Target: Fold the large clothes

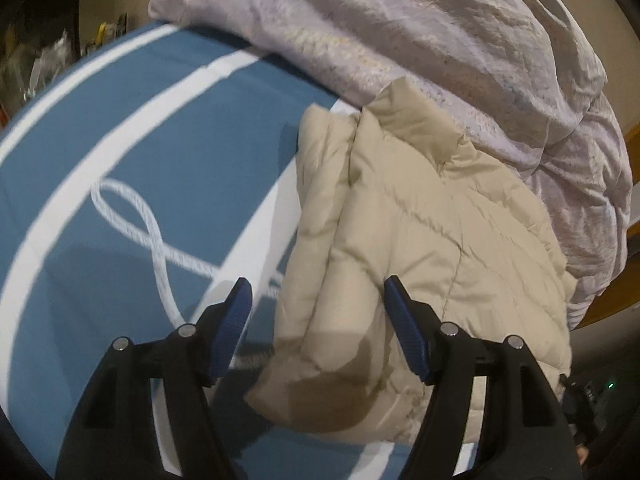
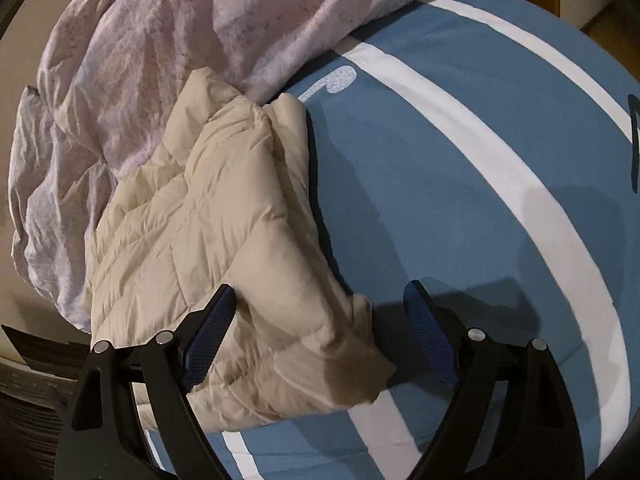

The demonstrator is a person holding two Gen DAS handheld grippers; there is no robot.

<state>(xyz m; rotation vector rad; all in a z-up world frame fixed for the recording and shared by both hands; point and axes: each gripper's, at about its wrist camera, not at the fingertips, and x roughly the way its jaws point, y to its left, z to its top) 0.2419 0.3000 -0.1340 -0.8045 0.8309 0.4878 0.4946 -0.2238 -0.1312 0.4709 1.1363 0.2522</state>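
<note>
A beige quilted puffer jacket [image 1: 420, 220] lies folded on a blue bed cover [image 1: 140, 140] with white stripes. My left gripper [image 1: 318, 300] hangs open over the jacket's near left edge. Its right pad [image 1: 400, 312] is above the fabric and its left one is above the cover. In the right wrist view the same jacket [image 2: 192, 220] sits on the left of the cover [image 2: 440, 180]. My right gripper [image 2: 320, 298] is open over the jacket's near right corner. Its left fingertip [image 2: 224, 304] is close to the fabric. Neither gripper holds anything.
A bunched pale lilac duvet [image 1: 400, 32] [image 2: 140, 40] is piled behind the jacket and touches its far end. A white rope-loop print [image 1: 132, 216] marks the cover. Dim clutter [image 1: 40, 60] lies beyond the bed's far left. A wooden edge [image 1: 634, 140] runs behind the duvet.
</note>
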